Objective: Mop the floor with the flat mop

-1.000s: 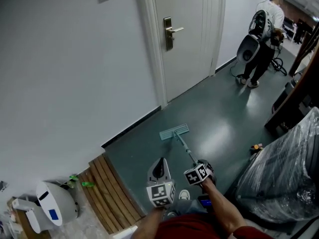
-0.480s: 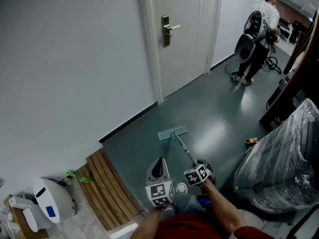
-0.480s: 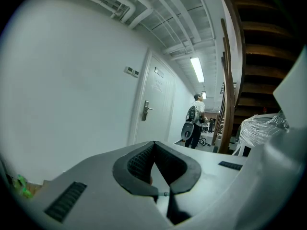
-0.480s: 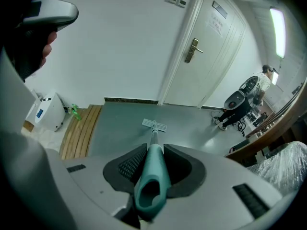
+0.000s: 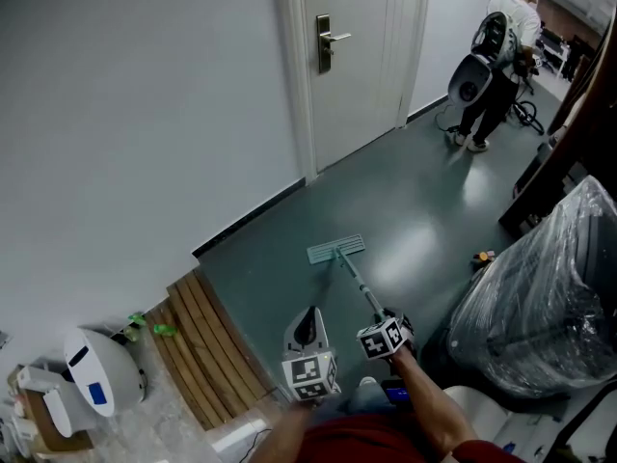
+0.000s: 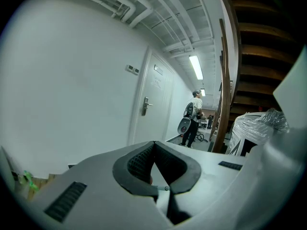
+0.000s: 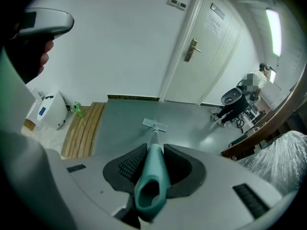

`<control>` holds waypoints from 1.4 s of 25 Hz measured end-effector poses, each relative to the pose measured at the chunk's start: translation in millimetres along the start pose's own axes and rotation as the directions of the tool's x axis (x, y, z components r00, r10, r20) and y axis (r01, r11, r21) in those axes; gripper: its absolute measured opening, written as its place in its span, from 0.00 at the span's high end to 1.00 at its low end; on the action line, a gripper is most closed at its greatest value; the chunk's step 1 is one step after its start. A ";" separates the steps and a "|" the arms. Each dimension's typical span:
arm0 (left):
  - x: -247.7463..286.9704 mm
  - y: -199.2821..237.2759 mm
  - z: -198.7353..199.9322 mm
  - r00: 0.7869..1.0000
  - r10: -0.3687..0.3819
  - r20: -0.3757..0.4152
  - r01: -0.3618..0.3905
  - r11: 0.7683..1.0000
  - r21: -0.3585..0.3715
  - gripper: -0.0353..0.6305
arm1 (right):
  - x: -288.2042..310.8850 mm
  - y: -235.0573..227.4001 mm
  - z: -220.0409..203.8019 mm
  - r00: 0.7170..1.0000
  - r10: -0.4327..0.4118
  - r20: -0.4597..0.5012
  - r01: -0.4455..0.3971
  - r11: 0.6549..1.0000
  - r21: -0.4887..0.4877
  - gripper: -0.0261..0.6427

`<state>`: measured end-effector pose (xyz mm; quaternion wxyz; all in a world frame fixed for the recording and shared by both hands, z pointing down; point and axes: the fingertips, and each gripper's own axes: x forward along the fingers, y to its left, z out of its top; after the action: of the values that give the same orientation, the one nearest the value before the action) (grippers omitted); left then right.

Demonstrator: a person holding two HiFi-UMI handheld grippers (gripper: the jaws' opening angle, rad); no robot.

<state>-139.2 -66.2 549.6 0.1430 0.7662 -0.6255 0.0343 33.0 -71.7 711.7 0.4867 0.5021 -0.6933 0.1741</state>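
Grip: right tongs (image 7: 154,151) clamped on teal mop handle (image 7: 151,186); left tongs (image 6: 154,145) closed, empty, off handle. Flat mop head (image 5: 336,250) lies on grey floor (image 5: 424,210) ahead, right of wooden slats (image 5: 207,350). Risk: 1-handed push lets handle twist, head lifts or knocks slats

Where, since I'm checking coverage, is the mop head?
Head view: the mop head lies flat on the floor near centre, ahead of the right gripper, right of the slats and short of the door.
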 end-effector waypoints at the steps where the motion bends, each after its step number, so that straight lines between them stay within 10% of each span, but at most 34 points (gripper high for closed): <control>1: -2.2 -2.8 -0.2 1.000 0.000 0.003 0.000 1.000 -0.001 0.93 | -1.5 1.0 -3.1 1.000 0.006 0.001 -0.006 1.000 0.000 0.79; 35: -140.5 -171.4 -74.1 1.000 0.011 -0.018 -0.010 0.999 0.039 0.93 | -93.2 -22.7 -218.7 0.999 0.051 0.008 -0.050 0.999 -0.011 0.79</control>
<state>6.0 116.7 557.8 0.1337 0.7652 -0.6274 0.0542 164.1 127.2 728.8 0.4820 0.4826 -0.7086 0.1808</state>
